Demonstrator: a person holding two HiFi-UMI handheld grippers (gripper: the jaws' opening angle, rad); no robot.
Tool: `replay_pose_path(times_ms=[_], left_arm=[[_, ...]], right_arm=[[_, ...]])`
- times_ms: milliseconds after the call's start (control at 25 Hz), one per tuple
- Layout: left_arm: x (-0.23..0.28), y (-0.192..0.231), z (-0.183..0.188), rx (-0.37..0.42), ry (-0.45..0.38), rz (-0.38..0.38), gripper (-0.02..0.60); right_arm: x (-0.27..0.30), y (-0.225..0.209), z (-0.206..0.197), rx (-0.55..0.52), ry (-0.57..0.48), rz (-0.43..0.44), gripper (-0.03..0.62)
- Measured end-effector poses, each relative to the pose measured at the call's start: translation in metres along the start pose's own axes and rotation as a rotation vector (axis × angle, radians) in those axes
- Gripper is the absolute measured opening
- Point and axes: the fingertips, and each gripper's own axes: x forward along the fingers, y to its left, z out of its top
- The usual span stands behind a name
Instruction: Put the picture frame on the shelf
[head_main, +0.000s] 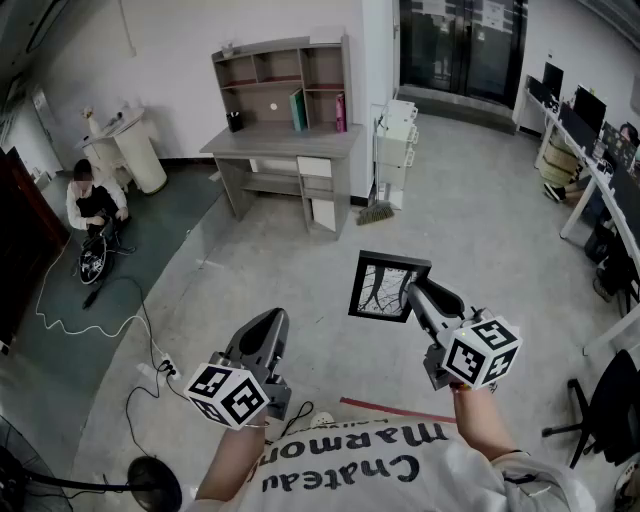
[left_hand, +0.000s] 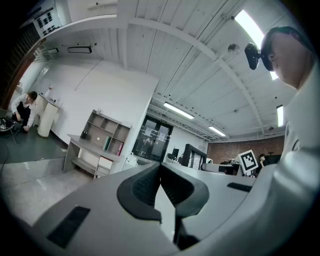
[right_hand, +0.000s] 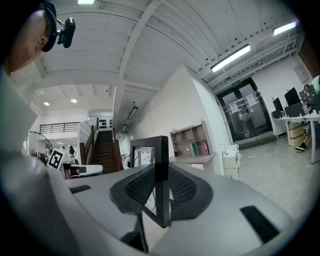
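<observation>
Right gripper view shows us our right gripper (right_hand: 161, 172) clamped on one edge of the black rectangular picture frame (right_hand: 161, 150), which stands upright between the ribbed pads, held in the air above the grey concrete floor (head_main: 480, 200). Our left gripper (left_hand: 160, 167) has its jaws pressed together with nothing between them. Well ahead of us, the brown wooden desk shelf (head_main: 283, 70) with open compartments stands against the white wall (head_main: 180, 40), far from the frame.

Matt black picture frame (head_main: 380, 288); wood-look laminate shelf (head_main: 275, 68); smooth grey concrete floor (head_main: 480, 200).
</observation>
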Motion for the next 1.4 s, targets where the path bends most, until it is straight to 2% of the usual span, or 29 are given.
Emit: replay_pose_path(times_ms=[600, 760, 840, 960, 1120, 1280, 1400], left_arm=[[-0.004, -0.006, -0.008, -0.027, 0.025, 0.005, 0.018], [-0.001, -0.004, -0.018, -0.018, 0.030, 0.012, 0.018], [0.003, 0.005, -0.023, -0.008, 0.027, 0.028, 0.018], [0.016, 0.034, -0.029, -0.041, 0.010, 0.066, 0.018], [0.039, 0.073, -0.009, -0.086, -0.034, 0.108, 0.018], [0.063, 0.099, 0.013, -0.065, -0.046, 0.120, 0.018], [0.080, 0.121, 0.035, -0.015, -0.043, 0.133, 0.018]], right_arm=[[0.001, -0.007, -0.012, 0.027, 0.051, 0.003, 0.084], [0.009, -0.014, -0.027, 0.095, 0.069, 0.038, 0.084], [0.016, -0.018, -0.033, 0.115, 0.073, 0.052, 0.084], [0.036, -0.028, -0.045, 0.129, 0.098, 0.051, 0.084], [0.077, -0.034, -0.031, 0.103, 0.107, 0.052, 0.084], [0.117, -0.044, -0.008, 0.121, 0.084, 0.053, 0.084], [0.152, -0.046, 0.009, 0.127, 0.066, 0.067, 0.084]])
